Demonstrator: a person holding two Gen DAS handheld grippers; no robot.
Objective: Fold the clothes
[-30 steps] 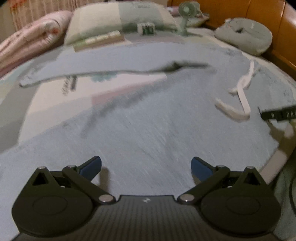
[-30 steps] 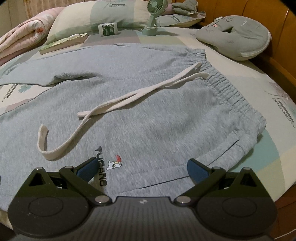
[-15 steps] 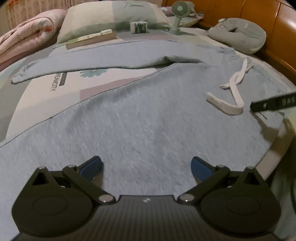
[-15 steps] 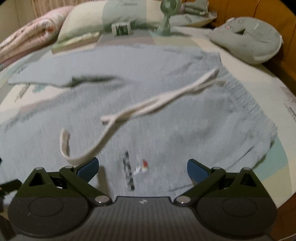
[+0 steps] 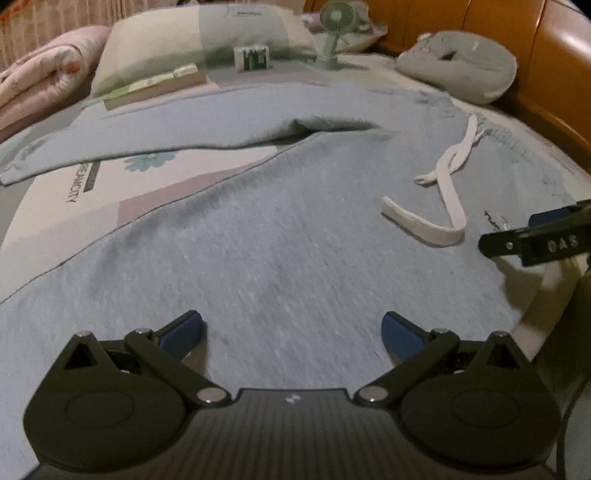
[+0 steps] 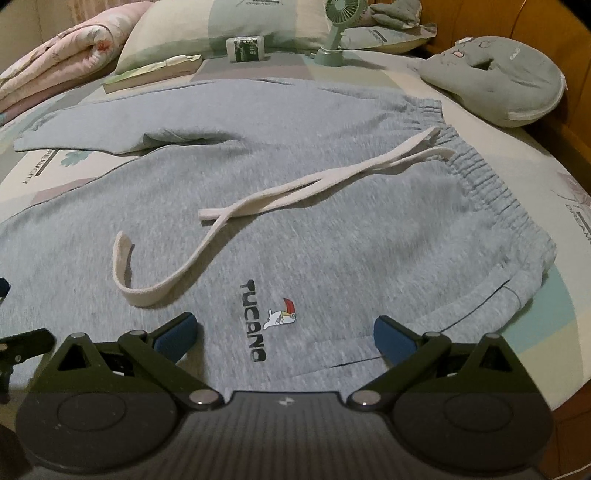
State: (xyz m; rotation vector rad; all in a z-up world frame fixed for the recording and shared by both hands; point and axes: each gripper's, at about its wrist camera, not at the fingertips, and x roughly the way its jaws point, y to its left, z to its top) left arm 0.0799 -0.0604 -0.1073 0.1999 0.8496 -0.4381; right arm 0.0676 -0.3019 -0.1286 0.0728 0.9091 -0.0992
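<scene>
left wrist view: left claw [image 5: 291, 328] released, blue pads wide apart, hanging low over the near leg of the grey sweatpants [image 5: 295, 229] with nothing between the fingers
right wrist view: right claw [image 6: 282, 330] also released, poised over the hip area of the sweatpants [image 6: 332, 229], just in front of the black printed logo [image 6: 255, 321]
sweatpants: spread flat across the bed [image 6: 576, 295], elastic waistband [image 6: 491, 195] to the right, far leg stretching away to the left with a fold where the legs meet
drawstring: white drawstring [image 6: 258, 206] lies loose on the front of the pants, two strands running from the waistband, one curling into a hook shape
other claw: tip of the right claw shows at the right edge of the left wrist view [image 5: 535, 240], beside the drawstring [image 5: 443, 199]
beyond the pants: green desk fan [image 6: 338, 29], small box [image 6: 245, 48], pillow [image 6: 229, 26], grey cushion [image 6: 495, 77], pink quilt [image 6: 62, 70]
</scene>
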